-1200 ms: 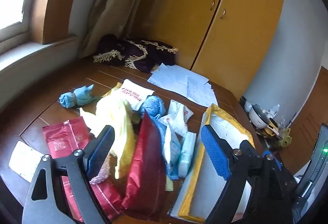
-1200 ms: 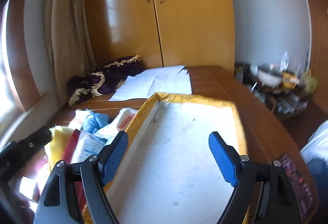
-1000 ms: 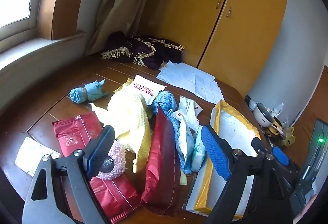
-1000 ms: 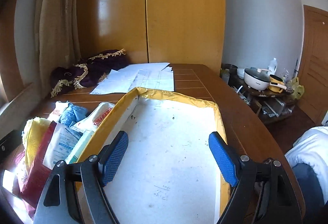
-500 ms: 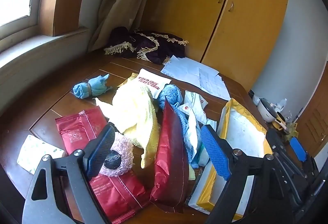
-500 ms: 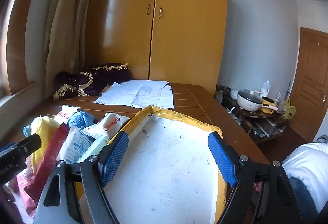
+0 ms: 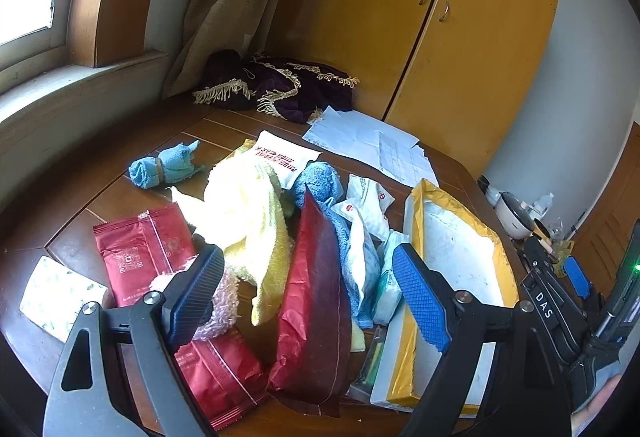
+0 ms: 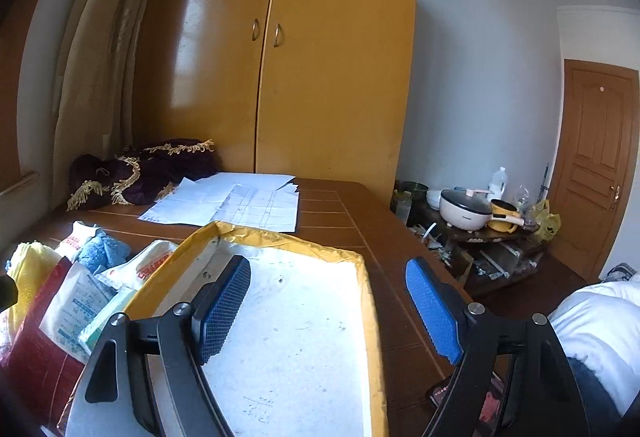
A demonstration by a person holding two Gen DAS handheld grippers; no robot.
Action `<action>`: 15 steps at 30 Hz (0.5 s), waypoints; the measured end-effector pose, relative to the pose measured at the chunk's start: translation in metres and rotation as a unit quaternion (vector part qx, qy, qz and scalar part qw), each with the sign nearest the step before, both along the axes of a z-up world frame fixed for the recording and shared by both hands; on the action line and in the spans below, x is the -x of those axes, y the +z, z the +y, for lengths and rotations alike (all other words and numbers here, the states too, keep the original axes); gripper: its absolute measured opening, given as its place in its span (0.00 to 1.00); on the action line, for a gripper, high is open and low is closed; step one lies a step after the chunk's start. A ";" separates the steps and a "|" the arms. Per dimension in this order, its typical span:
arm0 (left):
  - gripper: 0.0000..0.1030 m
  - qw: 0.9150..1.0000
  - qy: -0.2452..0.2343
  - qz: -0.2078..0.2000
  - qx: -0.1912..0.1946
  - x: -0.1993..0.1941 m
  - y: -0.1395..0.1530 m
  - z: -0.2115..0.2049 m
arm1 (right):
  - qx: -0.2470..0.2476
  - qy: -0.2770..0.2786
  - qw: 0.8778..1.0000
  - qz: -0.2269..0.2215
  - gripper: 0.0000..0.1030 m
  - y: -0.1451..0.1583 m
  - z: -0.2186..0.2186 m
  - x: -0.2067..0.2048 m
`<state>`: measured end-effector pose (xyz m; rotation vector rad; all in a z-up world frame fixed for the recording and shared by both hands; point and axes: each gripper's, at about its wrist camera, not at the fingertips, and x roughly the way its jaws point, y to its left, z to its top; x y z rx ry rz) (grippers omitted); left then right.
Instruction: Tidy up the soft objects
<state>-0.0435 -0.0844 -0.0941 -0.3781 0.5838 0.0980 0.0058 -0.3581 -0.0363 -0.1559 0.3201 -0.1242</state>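
1. Our left gripper [image 7: 308, 287] hangs over the near edge of the wooden table [image 7: 120, 193], jaws spread wide, nothing between them; its left pad sits just in front of a pink fluffy cloth [image 7: 224, 301].
2. The pile lies centre: a yellow towel [image 7: 248, 205] draped beside an upright dark red pouch [image 7: 316, 301]; a rolled blue cloth [image 7: 164, 169] to the far left; a flat red packet [image 7: 140, 249] near left.
3. Our right gripper [image 8: 328, 307] hovers wide open and empty above the yellow-rimmed tray [image 8: 362, 277]; the tray sits right of the pile.
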 end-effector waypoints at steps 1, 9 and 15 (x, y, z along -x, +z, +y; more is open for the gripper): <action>0.84 1.000 -0.003 -0.001 -0.004 0.000 0.001 -0.003 | -0.002 -0.006 1.000 0.003 0.80 0.000 -0.003 -0.002; 0.84 1.000 0.009 0.002 -0.014 0.005 0.001 0.004 | -0.097 0.091 0.991 0.025 0.80 0.032 0.018 0.040; 0.84 0.996 0.069 0.001 -0.059 0.014 0.011 0.034 | -0.238 0.274 0.915 0.176 0.80 0.018 0.055 0.022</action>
